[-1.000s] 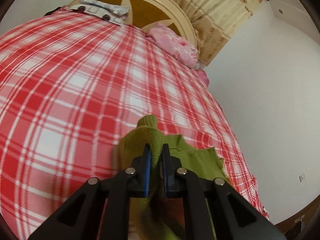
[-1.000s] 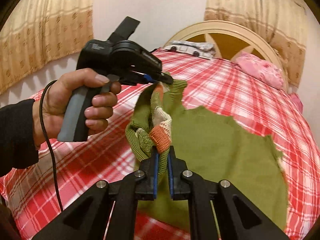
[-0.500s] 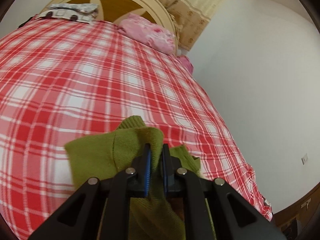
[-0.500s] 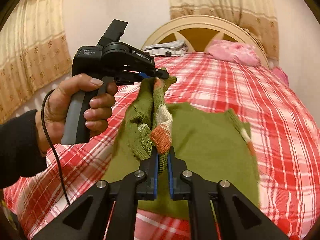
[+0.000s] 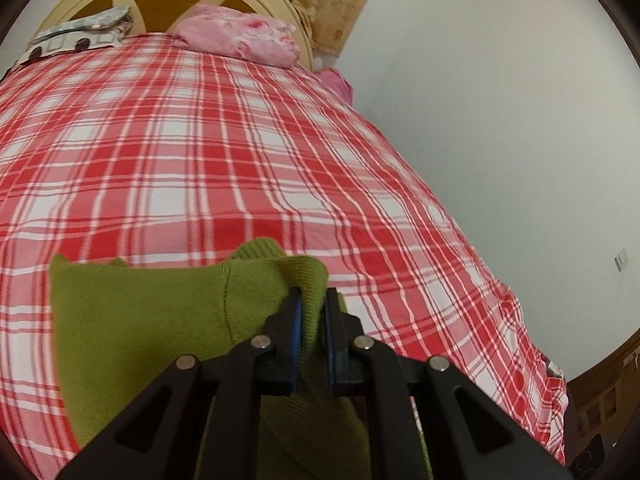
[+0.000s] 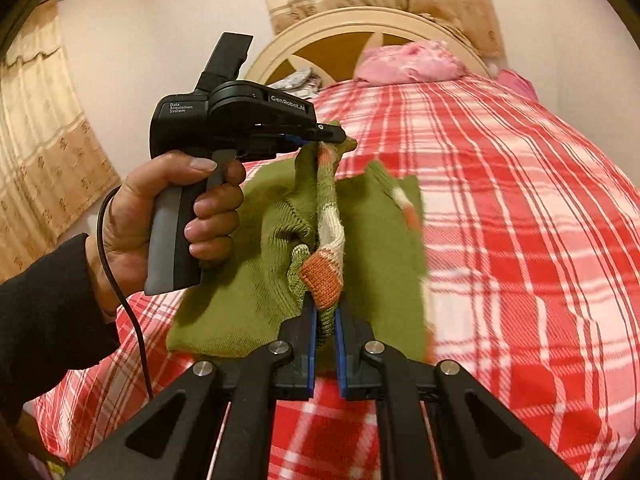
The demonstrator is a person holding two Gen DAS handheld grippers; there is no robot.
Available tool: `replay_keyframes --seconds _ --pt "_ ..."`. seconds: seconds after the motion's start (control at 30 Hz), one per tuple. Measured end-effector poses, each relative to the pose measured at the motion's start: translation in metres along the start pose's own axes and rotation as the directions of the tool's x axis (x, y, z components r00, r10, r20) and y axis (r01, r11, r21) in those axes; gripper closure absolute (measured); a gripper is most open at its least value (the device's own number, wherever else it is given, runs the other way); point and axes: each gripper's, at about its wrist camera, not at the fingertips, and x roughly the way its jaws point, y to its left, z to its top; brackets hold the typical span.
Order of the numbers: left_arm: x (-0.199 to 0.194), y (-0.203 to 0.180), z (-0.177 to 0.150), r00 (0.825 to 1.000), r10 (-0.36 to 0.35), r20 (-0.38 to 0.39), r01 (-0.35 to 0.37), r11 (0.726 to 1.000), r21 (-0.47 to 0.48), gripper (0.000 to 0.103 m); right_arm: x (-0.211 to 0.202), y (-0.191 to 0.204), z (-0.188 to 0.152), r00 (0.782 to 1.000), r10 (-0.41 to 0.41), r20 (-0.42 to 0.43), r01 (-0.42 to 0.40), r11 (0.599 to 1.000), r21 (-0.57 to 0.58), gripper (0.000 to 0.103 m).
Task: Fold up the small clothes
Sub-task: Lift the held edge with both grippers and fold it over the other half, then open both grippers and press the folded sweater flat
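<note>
A small green knit sweater [image 6: 256, 280] with orange and white patches hangs above the red plaid bed, held by both grippers. My right gripper [image 6: 324, 316] is shut on its near edge, at an orange patch [image 6: 320, 280]. My left gripper [image 6: 332, 134], held in a hand, is shut on the far edge and sits higher. In the left wrist view my left gripper [image 5: 310, 300] pinches a ribbed green fold, with the sweater [image 5: 140, 312] spreading to the left below it.
The red plaid bedspread [image 5: 200, 140] covers the whole bed. A pink pillow [image 5: 244, 40] and a patterned cloth [image 5: 76, 36] lie by the cream headboard [image 6: 360, 24]. A white wall [image 5: 500, 120] runs along the bed's right side. Curtains [image 6: 36, 160] hang at left.
Both grippers have swung the sweater around, so the headboard and pillow shifted in view. The sweater has spread wider to the left of my left gripper. Both grips are unchanged.
</note>
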Motion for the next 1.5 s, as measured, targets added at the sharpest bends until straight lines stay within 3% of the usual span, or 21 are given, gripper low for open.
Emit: replay_keyframes --seconds 0.2,0.33,0.37,0.47,0.5,0.53,0.57,0.63,0.77,0.93,1.0,1.03,1.07,1.13,1.2,1.27,1.33,1.5 --pt "0.023 -0.025 -0.003 0.999 0.049 -0.017 -0.047 0.996 0.07 0.091 -0.001 -0.026 -0.009 1.0 -0.016 -0.019 0.017 0.997 0.07 0.096" --pt "0.013 -0.031 -0.001 1.0 0.007 0.015 -0.008 0.998 0.059 0.088 0.002 -0.04 -0.014 0.999 -0.03 -0.039 0.034 0.993 0.115 0.096" --pt "0.006 -0.033 -0.001 1.0 -0.007 0.025 0.005 0.998 0.069 0.082 0.002 -0.043 -0.015 0.999 -0.031 -0.041 0.036 0.991 0.127 0.096" --pt "-0.018 -0.035 -0.008 0.997 0.022 0.076 -0.031 0.993 0.116 0.045 0.004 -0.049 -0.016 0.999 -0.012 -0.045 0.018 0.989 0.147 0.093" --pt "-0.026 -0.032 -0.011 0.995 0.031 0.091 -0.042 0.992 0.12 0.039 0.003 -0.05 -0.015 0.999 -0.016 -0.044 0.022 0.989 0.149 0.091" --pt "-0.036 -0.028 -0.016 0.994 0.045 0.1 -0.057 0.99 0.128 0.039 0.001 -0.051 -0.014 0.999 -0.025 -0.046 0.031 0.989 0.147 0.082" --pt "-0.044 -0.025 -0.022 0.993 0.059 0.107 -0.074 0.988 0.136 0.039 -0.003 -0.051 -0.011 0.998 -0.053 -0.041 0.059 0.988 0.144 0.063" --pt "-0.059 -0.015 -0.038 0.982 0.14 0.127 -0.16 0.975 0.157 0.038 -0.017 -0.052 -0.003 0.998 -0.069 0.013 0.066 0.988 0.141 0.049" --pt "-0.08 0.007 -0.073 0.957 0.246 0.15 -0.269 0.95 0.157 0.032 -0.026 -0.038 0.024 0.996 -0.067 0.066 0.062 0.995 0.079 0.049" --pt "-0.083 0.027 -0.105 0.97 0.223 0.096 -0.231 0.969 0.088 0.031 0.027 -0.031 0.053 0.999 0.003 -0.048 0.002 0.995 0.095 0.055" --pt "-0.078 0.027 -0.114 0.966 0.244 0.082 -0.251 0.963 0.094 0.027 0.052 -0.036 0.058 0.996 0.016 -0.091 -0.004 0.991 0.133 0.068" --pt "-0.076 0.028 -0.118 0.967 0.243 0.08 -0.25 0.964 0.093 0.026 0.064 -0.036 0.058 0.993 0.035 -0.117 -0.018 0.99 0.143 0.086" --pt "-0.075 0.029 -0.12 0.968 0.241 0.074 -0.247 0.965 0.092 0.025 0.073 -0.034 0.058 0.99 0.04 -0.139 -0.02 0.989 0.144 0.092" --pt "-0.072 0.03 -0.123 0.973 0.22 0.072 -0.226 0.969 0.102 0.023 0.073 -0.028 0.059 0.991 0.0 -0.134 0.015 0.994 0.109 0.094" --pt "-0.073 0.034 -0.127 0.975 0.211 0.076 -0.218 0.972 0.093 0.013 0.062 -0.024 0.06 0.993 -0.058 -0.1 0.066 0.995 0.072 0.096" --pt "-0.071 0.036 -0.13 0.977 0.197 0.077 -0.203 0.975 0.089 0.012 0.058 -0.028 0.06 0.989 -0.118 -0.093 0.125 0.989 0.074 0.096" --pt "-0.064 0.035 -0.132 0.978 0.201 0.059 -0.206 0.973 0.103 0.012 0.074 -0.037 0.052 0.977 -0.153 -0.147 0.166 0.983 0.079 0.096" --pt "-0.063 0.037 -0.138 0.977 0.207 0.053 -0.212 0.973 0.093 0.006 0.083 -0.042 0.05 0.972 -0.176 -0.156 0.192 0.977 0.093 0.095"
